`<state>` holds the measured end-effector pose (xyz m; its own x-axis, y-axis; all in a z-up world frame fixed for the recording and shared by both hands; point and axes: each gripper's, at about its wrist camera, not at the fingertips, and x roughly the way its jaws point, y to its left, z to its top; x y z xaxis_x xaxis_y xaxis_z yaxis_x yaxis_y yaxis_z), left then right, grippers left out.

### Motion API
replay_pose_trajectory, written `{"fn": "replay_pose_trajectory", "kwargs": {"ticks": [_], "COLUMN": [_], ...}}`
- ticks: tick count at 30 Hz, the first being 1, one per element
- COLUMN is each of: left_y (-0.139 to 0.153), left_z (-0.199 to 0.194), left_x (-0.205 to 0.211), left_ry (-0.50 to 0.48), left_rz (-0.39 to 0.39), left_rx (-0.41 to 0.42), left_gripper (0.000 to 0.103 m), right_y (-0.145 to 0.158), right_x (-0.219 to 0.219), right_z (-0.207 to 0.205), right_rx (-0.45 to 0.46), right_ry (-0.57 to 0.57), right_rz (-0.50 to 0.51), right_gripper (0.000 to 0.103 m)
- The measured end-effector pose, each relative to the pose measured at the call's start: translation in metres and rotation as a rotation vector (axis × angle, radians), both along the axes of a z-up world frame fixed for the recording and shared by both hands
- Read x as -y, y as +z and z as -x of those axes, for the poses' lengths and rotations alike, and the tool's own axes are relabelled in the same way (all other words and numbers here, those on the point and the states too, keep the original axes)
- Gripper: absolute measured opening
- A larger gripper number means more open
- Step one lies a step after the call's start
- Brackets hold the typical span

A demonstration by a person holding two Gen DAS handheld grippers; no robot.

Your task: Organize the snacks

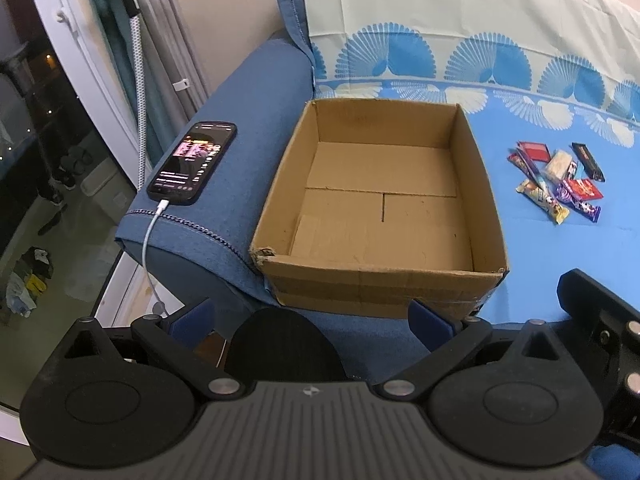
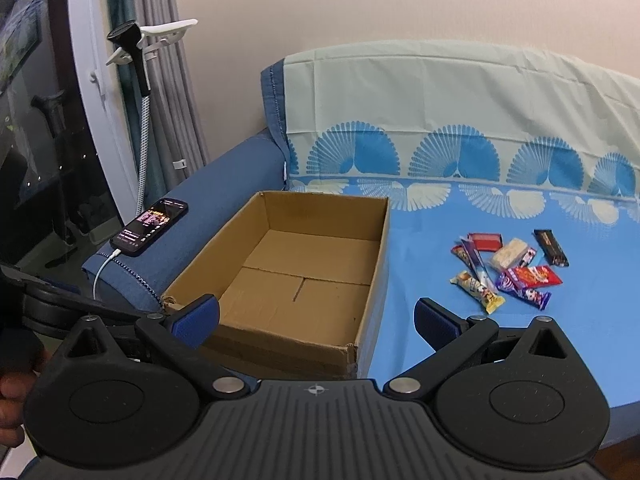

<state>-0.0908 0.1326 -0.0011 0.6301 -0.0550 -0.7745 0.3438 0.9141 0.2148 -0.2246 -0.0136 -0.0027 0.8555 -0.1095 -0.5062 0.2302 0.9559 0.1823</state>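
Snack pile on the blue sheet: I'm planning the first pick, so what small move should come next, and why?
Probably ease the right tool forward and right toward the snack pile. Its jaws stand open and hold nothing, the cardboard box has nothing in it, and the pile lies on that tool's side. The left tool, also open, sits farther off.

Left hand-held gripper (image 1: 312, 320) spread wide; right hand-held gripper (image 2: 316, 320) likewise.

light: even indoor, dim bluish | shadows: soft | focus: sharp | edges: strong fisheye bending, dark corners
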Motion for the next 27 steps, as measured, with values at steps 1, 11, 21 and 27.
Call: {"fn": "replay_pose_trajectory", "kwargs": {"ticks": [1, 11, 21, 27], "left_y": [-0.001, -0.011, -0.028, -0.052], "left_z": [-0.001, -0.009, -0.044, -0.091], "left_x": [0.003, 0.074, 0.202, 0.301], "left_ry": [-0.007, -0.119, -0.272, -0.279], "left_rz": [-0.004, -0.043, 0.003, -0.015], "left_rx": [-0.004, -0.061, -0.228, -0.274], "left_gripper": [0.103, 0.103, 0.103, 0.103], "right_y": [-0.002, -0.025, -0.064, -0.094], "right_x": [0.003, 0.065, 0.19, 0.271], "right_z": [-0.001, 0.008, 0.03, 0.016], "right_rx": [-0.002, -0.005, -0.032, -0.058], "right_ry": [-0.005, -0.154, -0.464, -0.583], "right_rz": [-0.01, -0.098, -0.213, -0.275], "right_gripper": [0.103, 0.103, 0.103, 0.103]}}
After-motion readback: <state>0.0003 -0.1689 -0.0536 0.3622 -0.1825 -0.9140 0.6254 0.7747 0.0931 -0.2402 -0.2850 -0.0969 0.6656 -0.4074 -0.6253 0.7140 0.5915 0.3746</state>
